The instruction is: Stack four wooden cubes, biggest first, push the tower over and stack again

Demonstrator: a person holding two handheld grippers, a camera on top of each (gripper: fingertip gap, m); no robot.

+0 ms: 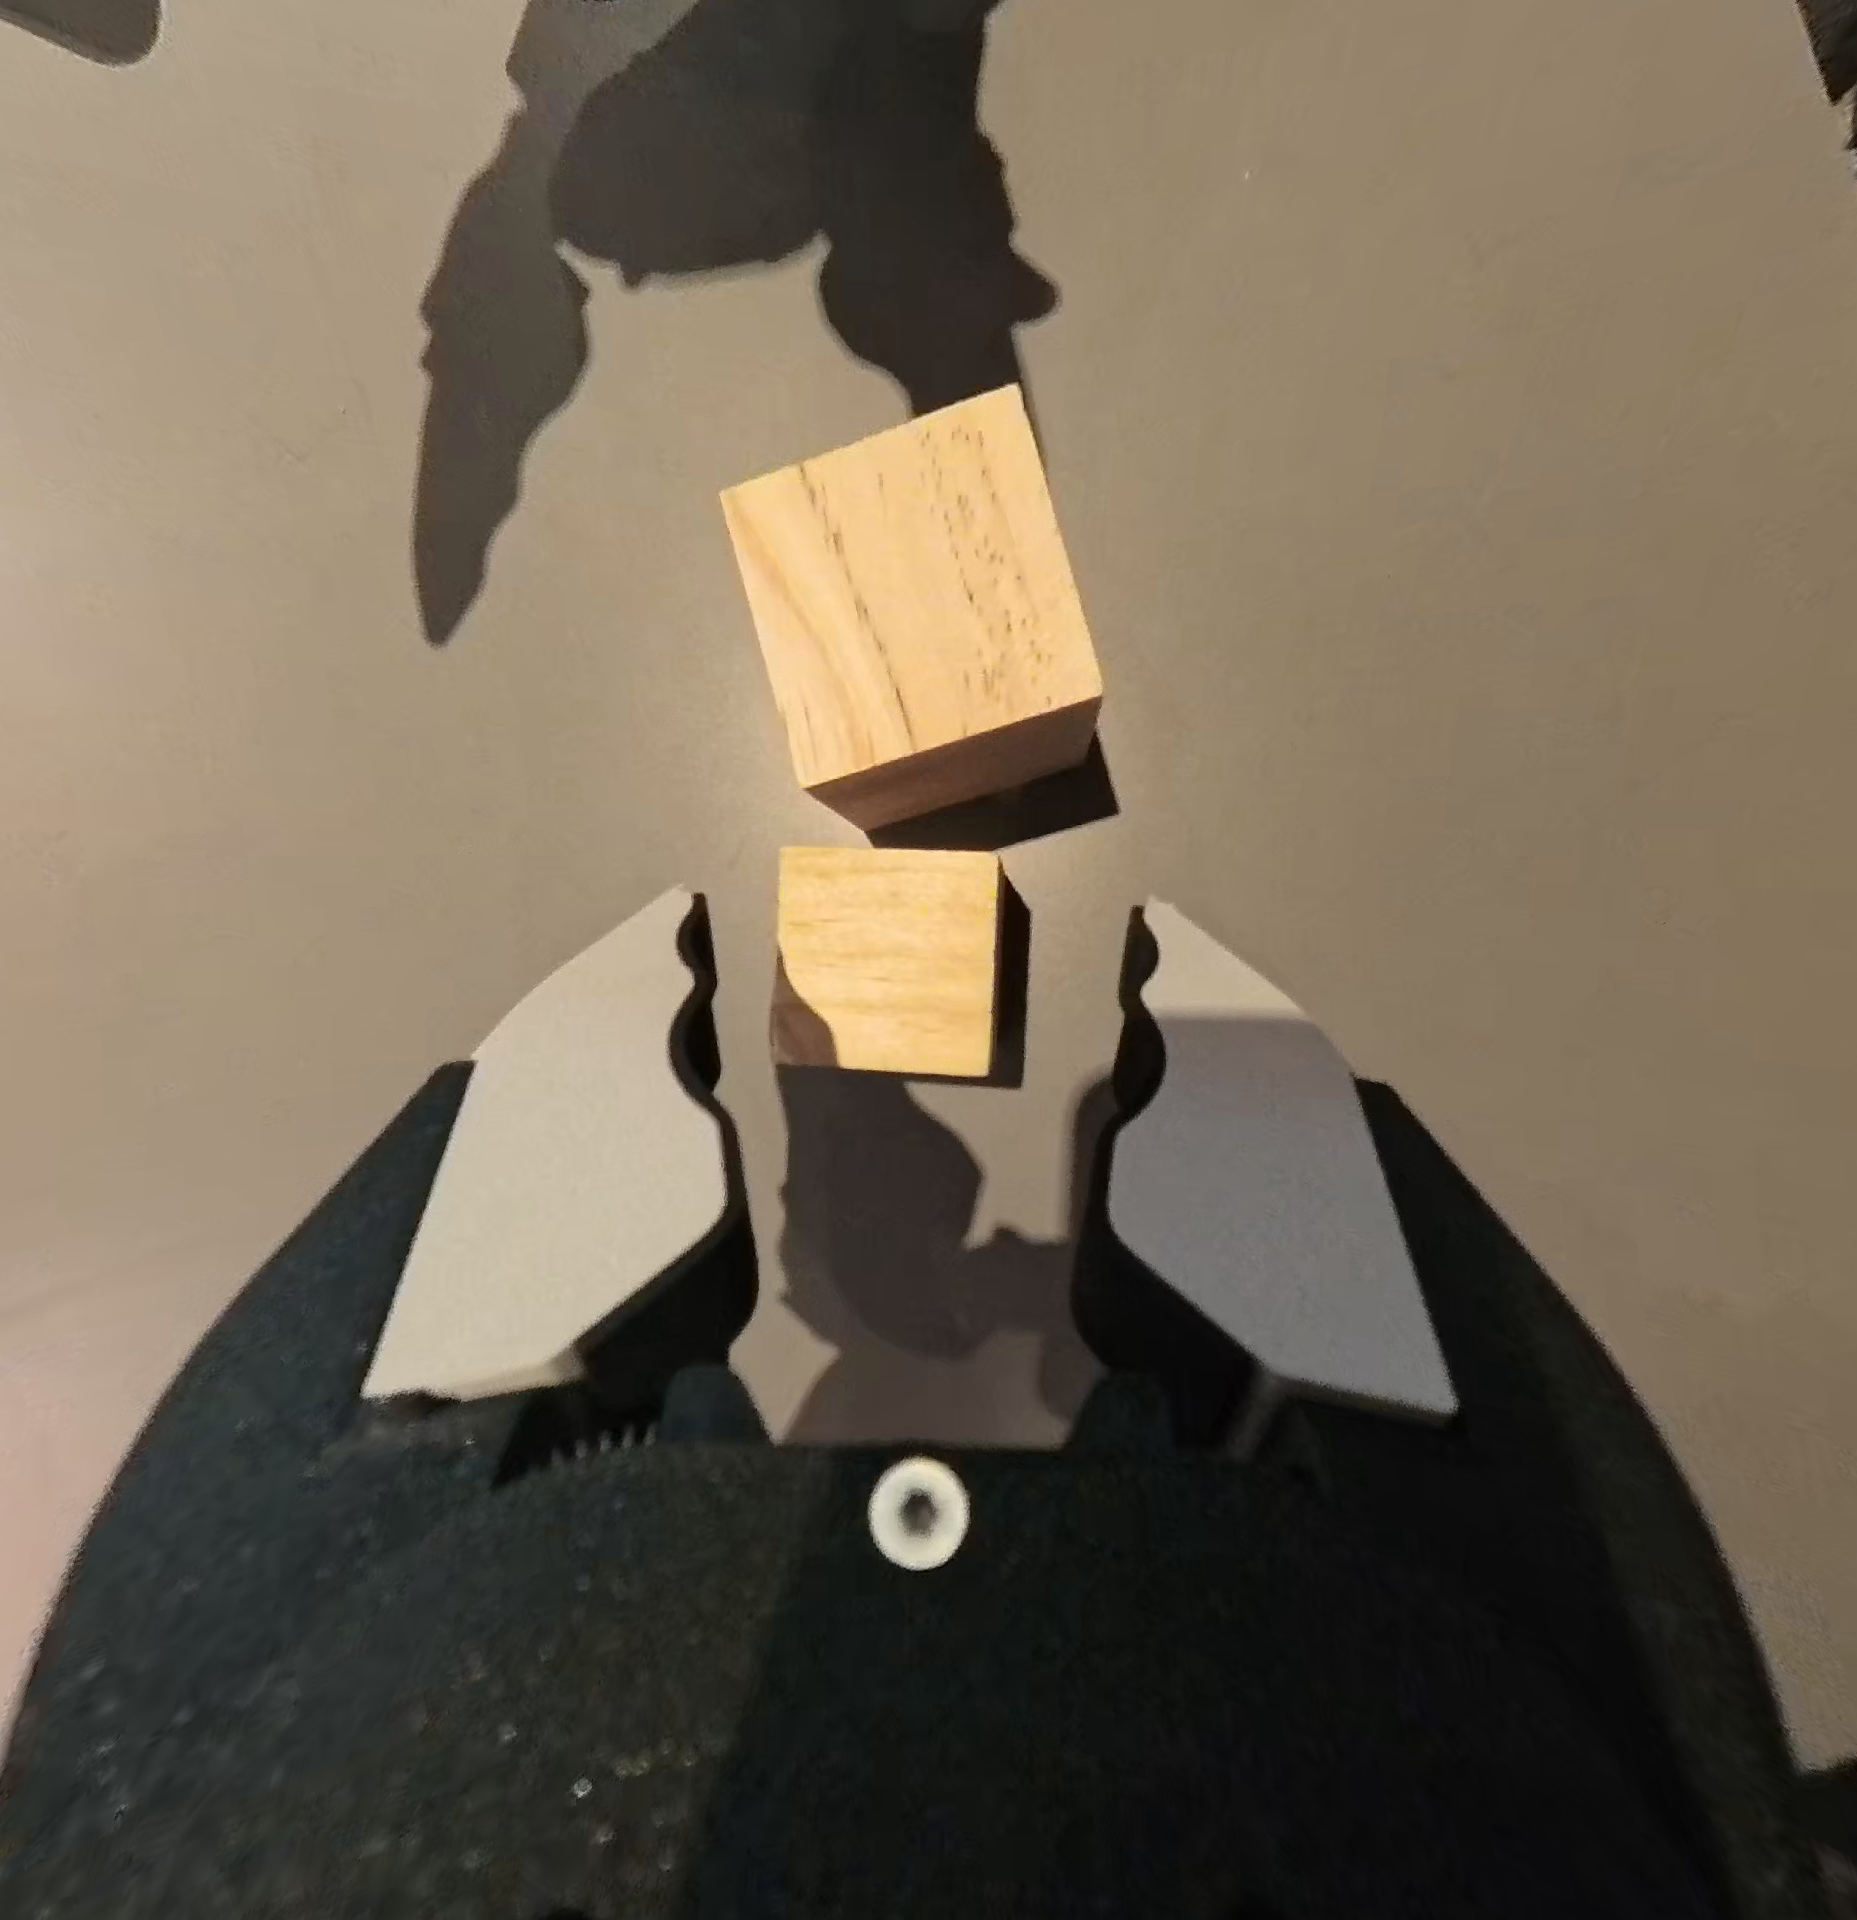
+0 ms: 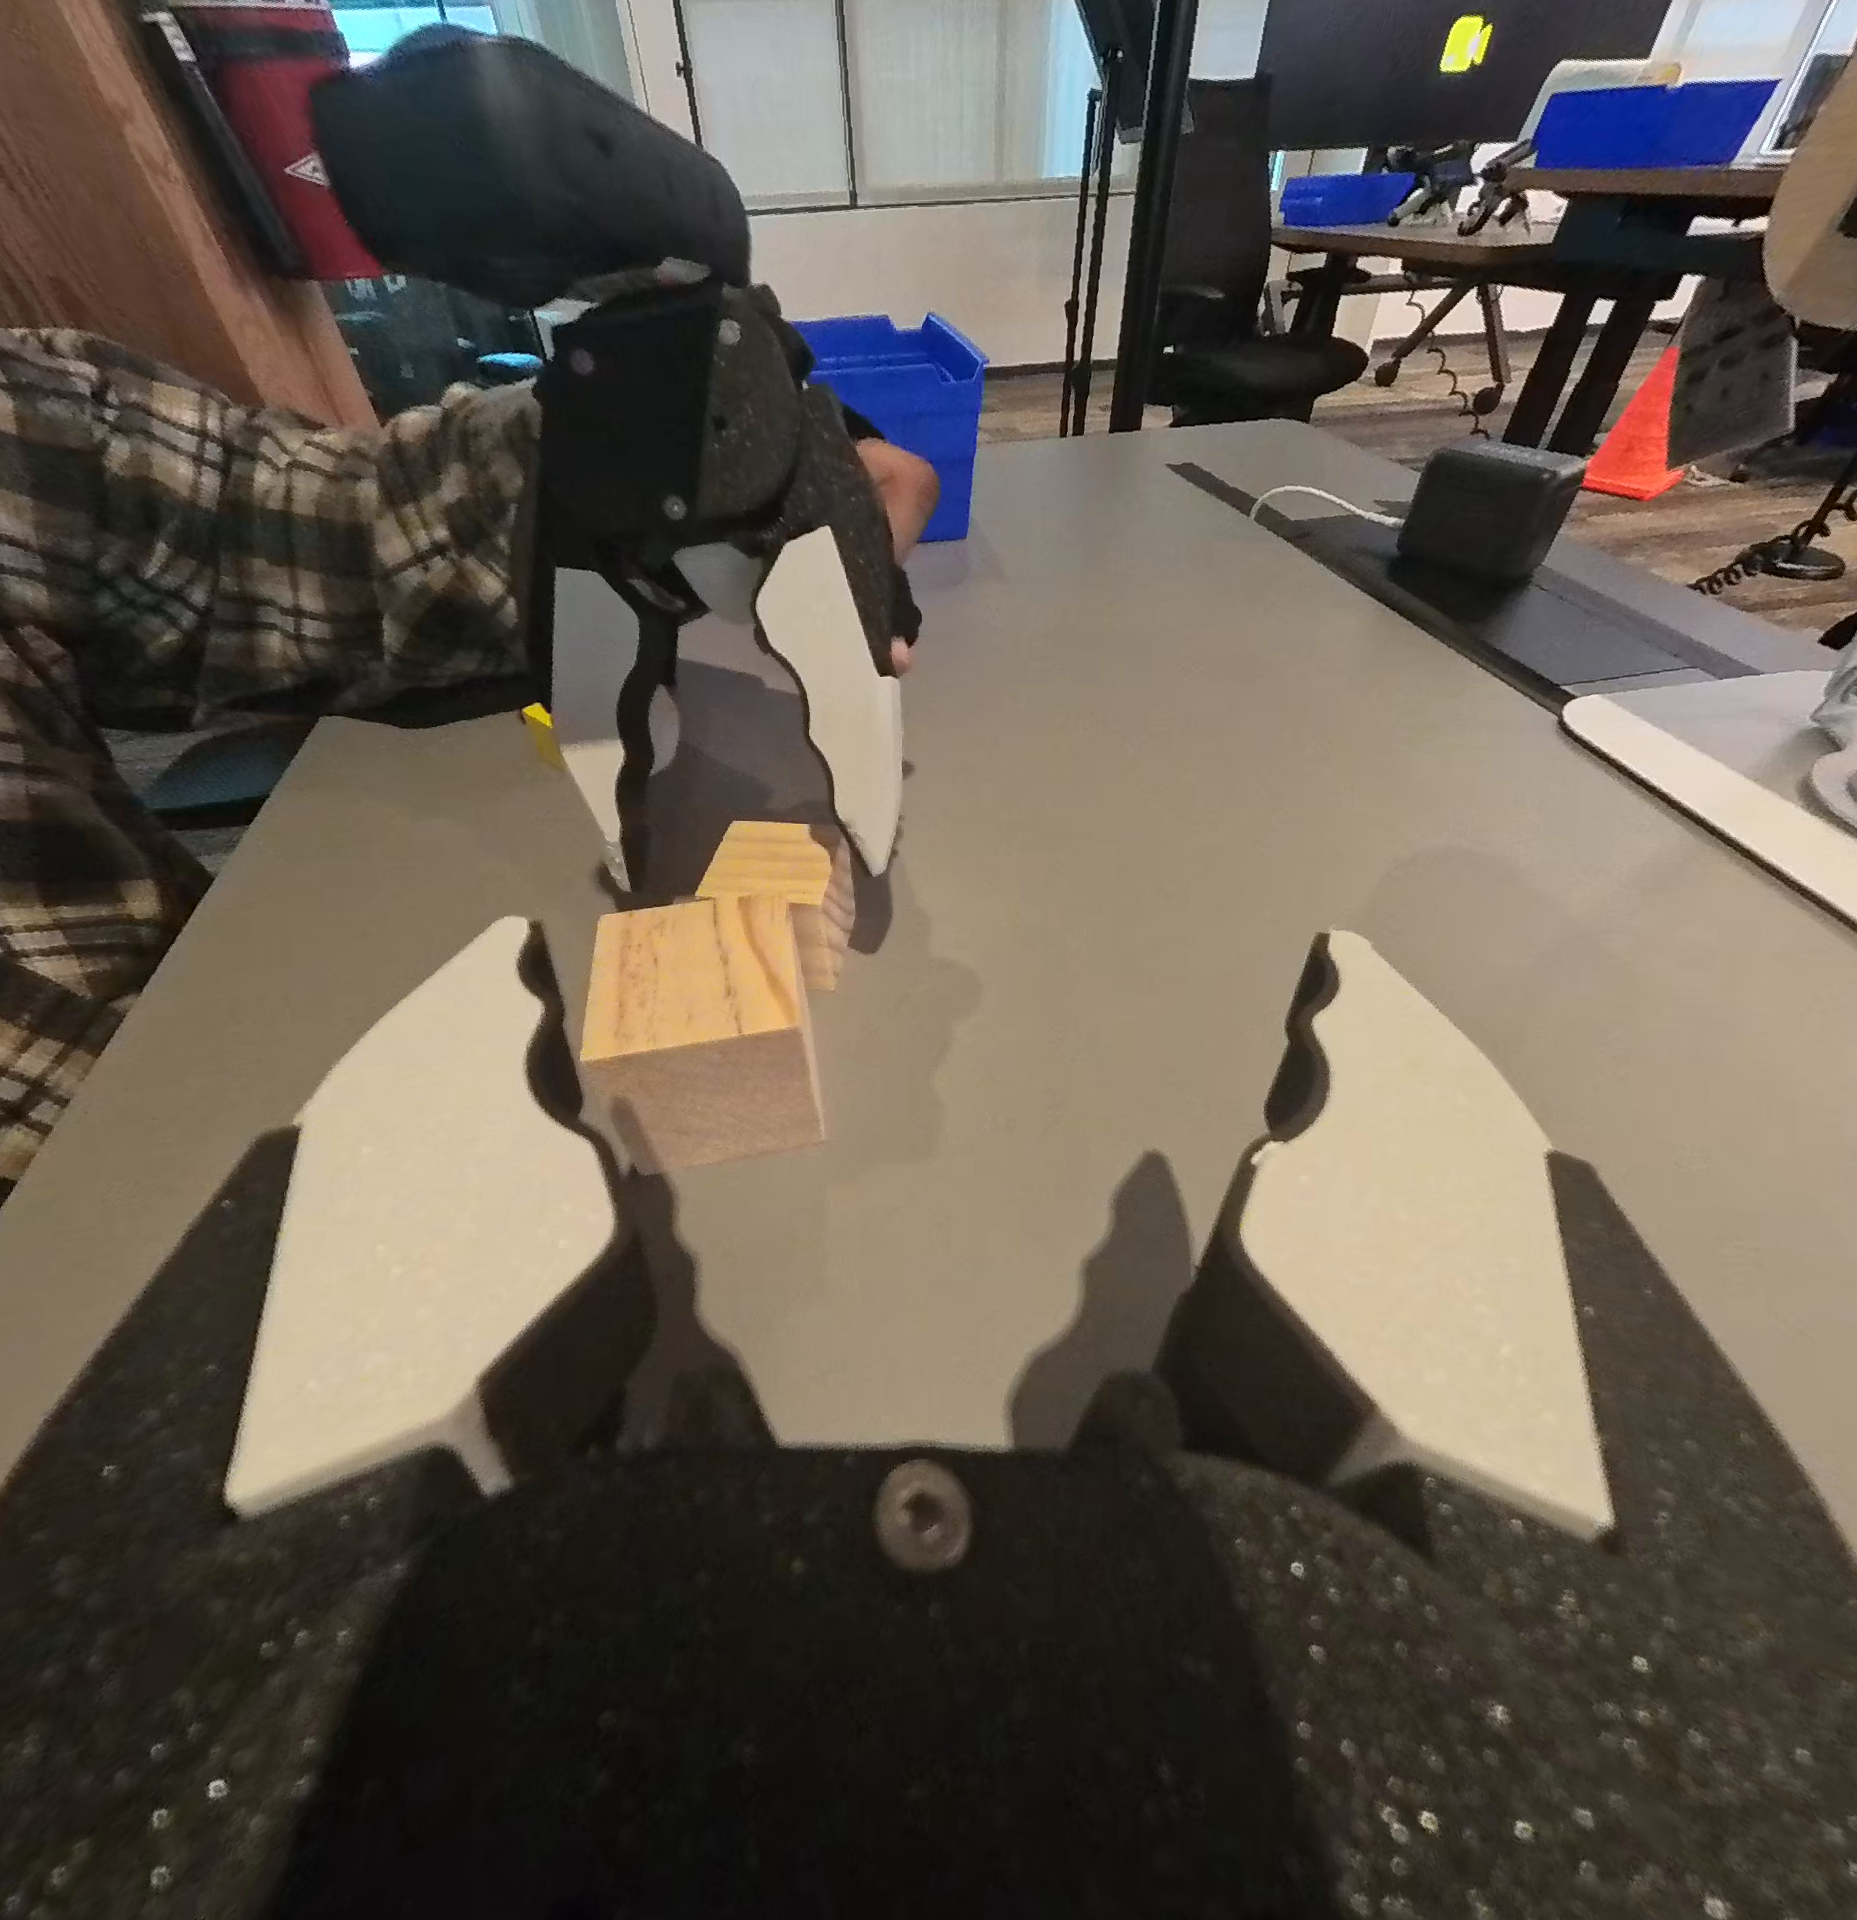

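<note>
A large wooden cube (image 1: 908, 613) stands on the grey table (image 1: 280, 727). A smaller wooden cube (image 1: 893, 961) lies just in front of it, close but apart. My left gripper (image 1: 919, 909) points down at the table, open, its fingertips either side of the smaller cube without touching it. In the right wrist view the large cube (image 2: 695, 1029) is left of centre, with the smaller cube (image 2: 773, 862) behind it under the left gripper (image 2: 747, 847). My right gripper (image 2: 924, 935) is open and empty, low over the table, the large cube beside its left fingertip (image 2: 488, 987).
A plaid sleeve (image 2: 176, 520) reaches in from the left. A blue bin (image 2: 903, 395) stands past the table's far edge. A dark box with a white cable (image 2: 1485, 509) and a white tray (image 2: 1734, 790) are at the right. A small yellow object (image 2: 537, 727) lies behind the left gripper. The gap from one gripper's tips to the other's is roughly 12 centimeters.
</note>
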